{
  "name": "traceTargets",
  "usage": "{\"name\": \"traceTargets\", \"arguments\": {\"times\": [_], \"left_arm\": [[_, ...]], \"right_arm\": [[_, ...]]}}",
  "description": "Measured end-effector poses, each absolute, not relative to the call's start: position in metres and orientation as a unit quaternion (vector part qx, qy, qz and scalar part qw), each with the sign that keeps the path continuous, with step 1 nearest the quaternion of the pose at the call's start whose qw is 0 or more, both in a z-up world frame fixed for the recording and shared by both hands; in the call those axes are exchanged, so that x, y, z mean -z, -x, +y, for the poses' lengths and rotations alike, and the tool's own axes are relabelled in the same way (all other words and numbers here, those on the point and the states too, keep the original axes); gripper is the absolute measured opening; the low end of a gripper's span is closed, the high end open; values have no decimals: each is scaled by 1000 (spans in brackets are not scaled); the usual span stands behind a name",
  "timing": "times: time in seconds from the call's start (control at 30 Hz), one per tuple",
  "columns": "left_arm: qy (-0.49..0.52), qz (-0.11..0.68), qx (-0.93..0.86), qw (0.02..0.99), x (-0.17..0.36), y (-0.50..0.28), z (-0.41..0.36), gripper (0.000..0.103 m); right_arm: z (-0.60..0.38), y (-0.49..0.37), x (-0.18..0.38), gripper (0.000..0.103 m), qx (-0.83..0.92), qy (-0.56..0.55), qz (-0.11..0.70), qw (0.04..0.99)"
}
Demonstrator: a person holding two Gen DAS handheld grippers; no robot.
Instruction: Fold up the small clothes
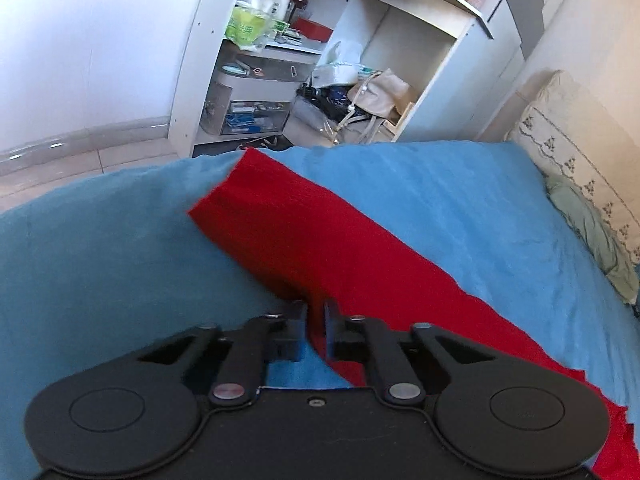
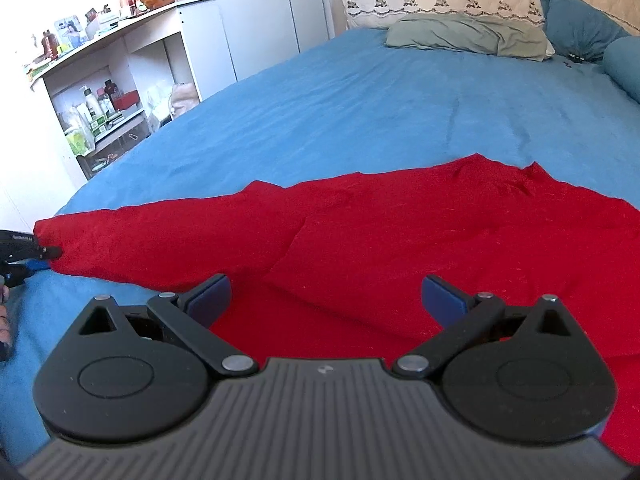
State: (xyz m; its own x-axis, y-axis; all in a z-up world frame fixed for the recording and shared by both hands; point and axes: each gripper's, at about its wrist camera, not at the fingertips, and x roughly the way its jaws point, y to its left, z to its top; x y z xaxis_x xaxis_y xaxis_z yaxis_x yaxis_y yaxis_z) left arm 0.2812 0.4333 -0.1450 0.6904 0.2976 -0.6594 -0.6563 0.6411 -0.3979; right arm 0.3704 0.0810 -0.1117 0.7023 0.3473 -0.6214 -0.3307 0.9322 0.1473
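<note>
A red garment [image 2: 400, 248] lies spread on the blue bed cover [image 2: 360, 112], one long sleeve stretched out to the left. In the left wrist view the sleeve [image 1: 296, 236] runs away from me toward the bed's edge. My left gripper [image 1: 316, 314] is shut on the sleeve's near edge, with red cloth pinched between its pads. The right wrist view shows that same gripper [image 2: 48, 253] at the sleeve's far-left end. My right gripper [image 2: 326, 296] hovers open just above the garment's body, and nothing sits between its blue-padded fingers [image 2: 442, 294].
A white shelf unit [image 1: 280, 60] crammed with bottles, boxes and bags stands past the bed's edge, beside tiled floor [image 1: 80, 168]. A grey-green pillow [image 2: 468, 36] and blue cushions [image 2: 580, 24] lie at the head of the bed. A hand [image 2: 4, 320] shows at the far left.
</note>
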Motion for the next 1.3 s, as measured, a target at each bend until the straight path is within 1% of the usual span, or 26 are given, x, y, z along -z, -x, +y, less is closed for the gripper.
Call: {"name": "traceTargets", "arguments": {"times": [0.07, 0.2, 0.43, 0.53, 0.67, 0.77, 0.83, 0.93, 1.07, 1.17, 1.23, 1.3], "left_arm": [[328, 276, -277, 860, 144, -280, 435, 6], [282, 277, -289, 872, 130, -286, 421, 5], [204, 243, -269, 910, 78, -304, 369, 4], [168, 235, -238, 927, 57, -318, 325, 4], [110, 227, -171, 952, 36, -335, 244, 4], [95, 227, -108, 963, 31, -349, 184, 4], [84, 240, -60, 965, 37, -361, 140, 4], [72, 276, 9, 958, 62, -378, 76, 4], [16, 340, 79, 937, 118, -390, 0, 4], [-22, 368, 90, 925, 148, -389, -23, 4], [-37, 361, 89, 928, 150, -386, -26, 5], [-34, 360, 93, 927, 146, -387, -21, 8]], "right_arm": [[78, -370, 111, 103, -186, -16, 337, 923], [70, -368, 106, 103, -181, -21, 332, 926], [38, -360, 87, 103, -164, -32, 316, 934], [16, -355, 77, 103, -151, -39, 310, 938], [-23, -344, 66, 103, -129, -62, 304, 942], [-56, -336, 60, 103, -112, -77, 300, 944], [-77, -331, 59, 103, -99, -80, 298, 946], [-106, -326, 62, 103, -80, -85, 302, 946], [-133, -322, 75, 103, -65, -86, 319, 941], [-142, -319, 90, 103, -66, -82, 334, 937], [-144, -318, 97, 103, -71, -78, 338, 935], [-144, -320, 102, 103, -75, -77, 337, 935]]}}
